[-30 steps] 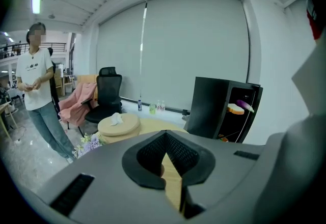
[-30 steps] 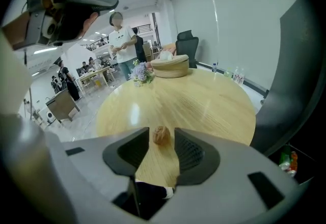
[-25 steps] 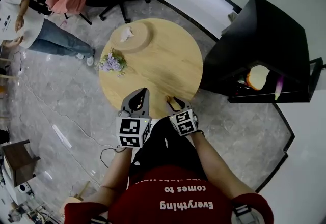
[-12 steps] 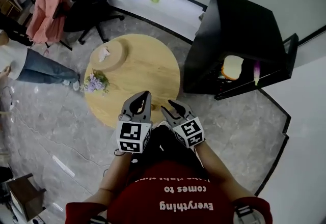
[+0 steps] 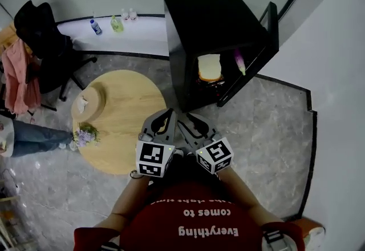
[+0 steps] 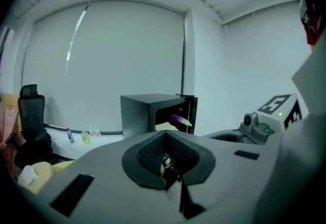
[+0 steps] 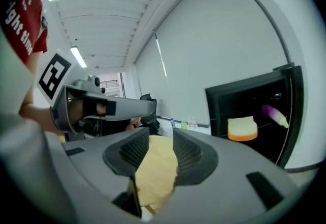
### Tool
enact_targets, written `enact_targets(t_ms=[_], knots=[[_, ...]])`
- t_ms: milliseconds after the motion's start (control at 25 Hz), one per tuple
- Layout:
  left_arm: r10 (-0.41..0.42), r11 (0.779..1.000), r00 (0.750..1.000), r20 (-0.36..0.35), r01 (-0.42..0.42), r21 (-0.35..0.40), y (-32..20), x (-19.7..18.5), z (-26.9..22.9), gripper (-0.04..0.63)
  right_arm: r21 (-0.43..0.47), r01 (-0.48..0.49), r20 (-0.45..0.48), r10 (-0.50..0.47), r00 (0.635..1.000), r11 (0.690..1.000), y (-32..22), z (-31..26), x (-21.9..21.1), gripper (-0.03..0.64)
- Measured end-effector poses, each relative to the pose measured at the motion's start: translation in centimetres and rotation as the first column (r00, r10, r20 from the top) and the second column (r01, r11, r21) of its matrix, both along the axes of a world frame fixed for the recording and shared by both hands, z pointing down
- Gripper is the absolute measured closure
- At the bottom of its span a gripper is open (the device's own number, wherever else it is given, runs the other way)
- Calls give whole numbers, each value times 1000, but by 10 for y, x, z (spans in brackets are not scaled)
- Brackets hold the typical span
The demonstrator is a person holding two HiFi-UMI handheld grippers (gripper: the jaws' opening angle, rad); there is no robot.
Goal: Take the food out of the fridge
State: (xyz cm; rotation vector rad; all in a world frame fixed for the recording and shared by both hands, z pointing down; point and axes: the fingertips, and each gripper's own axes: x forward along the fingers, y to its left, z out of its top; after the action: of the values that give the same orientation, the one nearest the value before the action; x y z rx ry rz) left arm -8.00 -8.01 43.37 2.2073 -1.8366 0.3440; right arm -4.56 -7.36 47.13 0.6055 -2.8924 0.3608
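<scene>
The black fridge (image 5: 211,27) stands open, its door (image 5: 269,27) swung to the right. On its wire shelf lie a slice of bread (image 5: 209,67) and a purple, eggplant-like item (image 5: 240,62). Both grippers hang in front of me, short of the fridge and pointing toward it. My left gripper (image 5: 167,113) has its pads together with nothing held. My right gripper (image 5: 190,121) is open and empty. Past my left gripper (image 6: 165,141) in the left gripper view, the fridge (image 6: 147,111) is far off. Between my right gripper's (image 7: 155,142) jaws shows the table (image 7: 158,167); the bread (image 7: 242,129) lies to the right.
A round wooden table (image 5: 125,124) at my left carries a small bunch of flowers (image 5: 84,135) and a wooden plate (image 5: 86,101) with a tissue. A black office chair (image 5: 48,44) and a white ledge with bottles (image 5: 114,23) lie beyond. Grey stone floor lies before the fridge.
The view has swung from the table toward the fridge, which now sits near the top middle. Both grippers have risen and turned toward it. The jaws look unchanged.
</scene>
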Motion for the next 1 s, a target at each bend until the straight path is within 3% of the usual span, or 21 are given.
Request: enact_targets(t_ms=[400, 680, 1000], knots=[[254, 967, 967, -20, -254, -5, -40, 89, 1, 589, -5, -255, 10, 255, 967, 967, -31, -5, 89, 466], [314, 948, 948, -57, -316, -35, -56, 131, 20, 589, -18, -343, -2, 343, 939, 939, -48, 1, 126, 466], [318, 944, 945, -76, -323, -62, -77, 138, 31, 589, -88, -405, -18, 405, 914, 910, -87, 15, 142, 466]])
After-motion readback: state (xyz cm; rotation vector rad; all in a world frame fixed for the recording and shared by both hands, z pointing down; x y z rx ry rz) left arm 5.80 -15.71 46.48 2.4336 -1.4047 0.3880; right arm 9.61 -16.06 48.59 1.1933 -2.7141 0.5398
